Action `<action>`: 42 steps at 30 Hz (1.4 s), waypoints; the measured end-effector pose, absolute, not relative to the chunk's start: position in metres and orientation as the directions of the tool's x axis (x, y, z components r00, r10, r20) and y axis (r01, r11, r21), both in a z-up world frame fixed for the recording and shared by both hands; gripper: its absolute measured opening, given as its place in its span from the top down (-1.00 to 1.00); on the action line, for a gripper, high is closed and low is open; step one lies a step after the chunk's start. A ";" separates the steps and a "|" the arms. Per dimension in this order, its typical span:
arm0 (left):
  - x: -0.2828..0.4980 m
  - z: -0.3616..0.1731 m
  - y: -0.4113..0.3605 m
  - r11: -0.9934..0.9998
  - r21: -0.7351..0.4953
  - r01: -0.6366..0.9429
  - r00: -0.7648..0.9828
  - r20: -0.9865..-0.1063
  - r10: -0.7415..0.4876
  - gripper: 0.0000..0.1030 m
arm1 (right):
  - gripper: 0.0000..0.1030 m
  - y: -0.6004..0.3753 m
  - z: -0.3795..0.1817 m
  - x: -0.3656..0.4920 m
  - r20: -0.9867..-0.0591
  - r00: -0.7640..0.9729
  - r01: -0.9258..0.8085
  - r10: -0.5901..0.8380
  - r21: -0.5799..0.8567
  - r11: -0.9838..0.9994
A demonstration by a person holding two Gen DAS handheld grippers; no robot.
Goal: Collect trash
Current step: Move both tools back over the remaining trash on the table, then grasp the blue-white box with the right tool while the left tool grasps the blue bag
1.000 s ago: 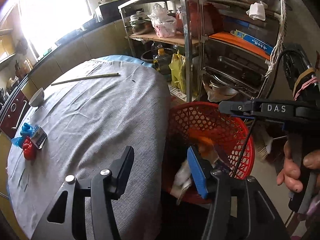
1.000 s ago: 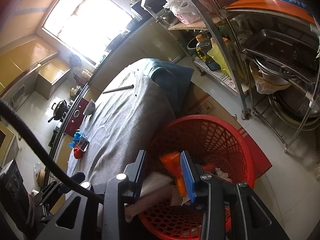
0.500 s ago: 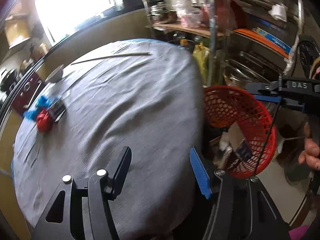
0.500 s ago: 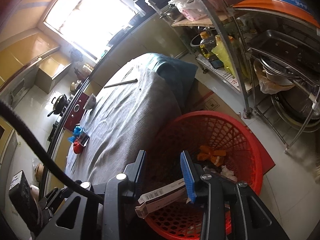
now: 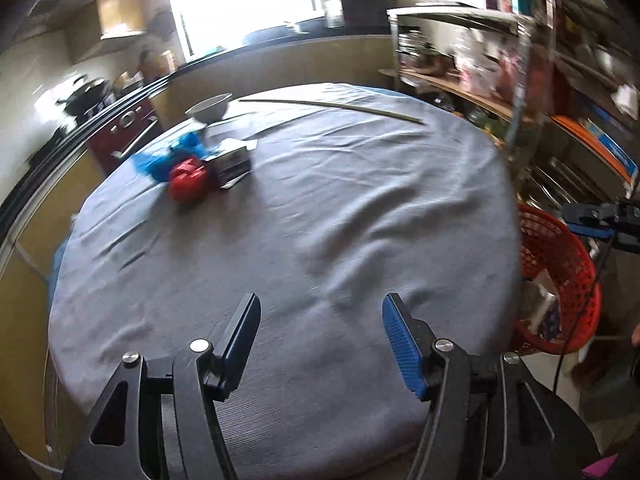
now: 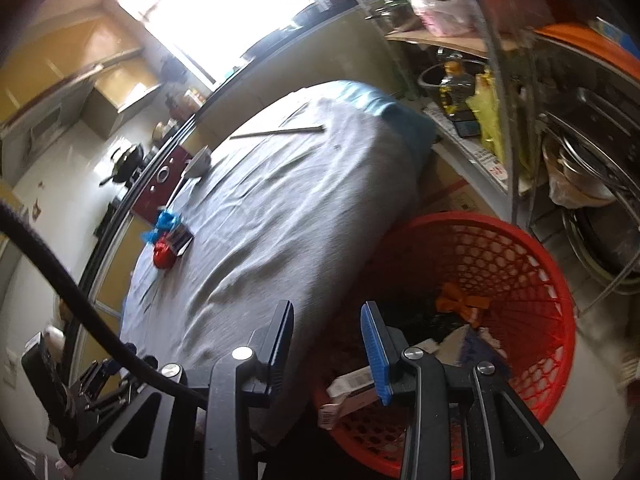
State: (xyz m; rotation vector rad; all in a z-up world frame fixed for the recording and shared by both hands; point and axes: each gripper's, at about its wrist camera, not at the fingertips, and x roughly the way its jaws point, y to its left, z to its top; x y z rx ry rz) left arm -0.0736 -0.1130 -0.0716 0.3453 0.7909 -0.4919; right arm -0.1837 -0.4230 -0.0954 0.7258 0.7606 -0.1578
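Here the left gripper (image 5: 320, 334) hangs over the near edge of a round table covered in a grey cloth (image 5: 304, 216), its jaws opening with nothing between them, only bare cloth showing in the gap. Across the table, well apart from that gripper, the remaining trash sits in a small cluster: a crumpled blue wrapper (image 5: 168, 156), a red crushed piece (image 5: 187, 176) touching it, and a small silver-and-black packet (image 5: 232, 162) just beside both. A pale bowl (image 5: 209, 107) stands behind the cluster near the far rim, and a long thin stick (image 5: 332, 106) lies flat on the cloth farther right. The right gripper (image 6: 326, 344) sits beside the table edge and above the rim of a red mesh basket (image 6: 532, 280) that stands on the floor against the table's side; its jaws are drawn in as close as they go, and nothing is gripped between the pads. Inside the basket lie an orange scrap (image 6: 460, 300), a white carton with a barcode (image 6: 348, 396) and other paper bits, partly hidden behind the right finger. In the left wrist view the same basket (image 5: 560, 276) shows at the right edge, with the tip of the right gripper (image 5: 596, 216) above it. A metal shelf rack (image 6: 560, 92) crowded with pans and bottles stands beyond the basket.
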 end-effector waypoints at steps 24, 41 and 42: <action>0.012 -0.084 0.027 0.972 0.025 0.232 0.657 -0.741 -0.138 -0.31 | -0.10 -0.275 -0.061 -0.027 -0.717 0.626 0.041 0.307 0.423 0.905; 0.156 -0.045 0.043 0.977 -0.076 0.202 0.640 -0.744 -0.190 -0.40 | -0.23 -0.230 -0.073 0.153 -0.739 0.596 -0.065 0.316 0.347 0.936; 0.177 -0.040 0.042 0.976 -0.085 0.201 0.641 -0.742 -0.197 -0.41 | -0.23 -0.229 -0.074 0.159 -0.742 0.594 -0.067 0.312 0.341 0.938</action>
